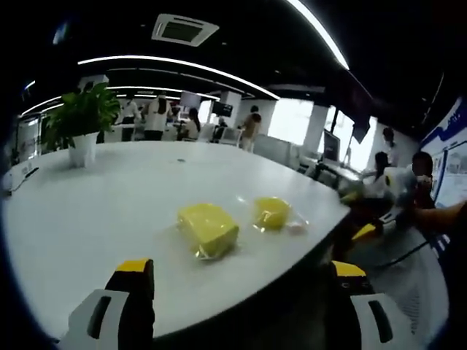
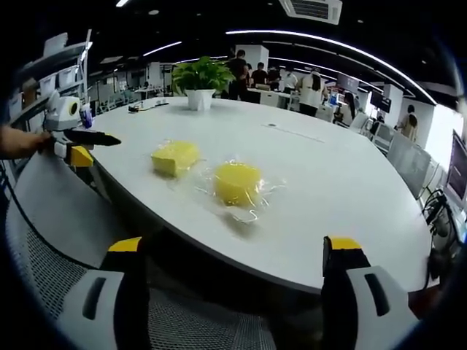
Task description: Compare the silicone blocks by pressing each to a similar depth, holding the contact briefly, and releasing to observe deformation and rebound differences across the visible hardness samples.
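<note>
Two yellow blocks, one square [image 1: 209, 229] and one round [image 1: 271, 212], lie side by side near the table [image 1: 95, 219] edge, and you hold both grippers, left [image 1: 241, 292] and right [image 2: 237, 273], spread wide and well short of them, probably lining up your first press.

left gripper [image 1: 241, 281] jaws apart, off desk's [image 1: 109, 211] near edge | square yellow block [image 1: 208, 228] near that edge | round yellow block [image 1: 271, 212] in clear wrap just beside it | potted plant [image 1: 80, 120] at far edge
</note>
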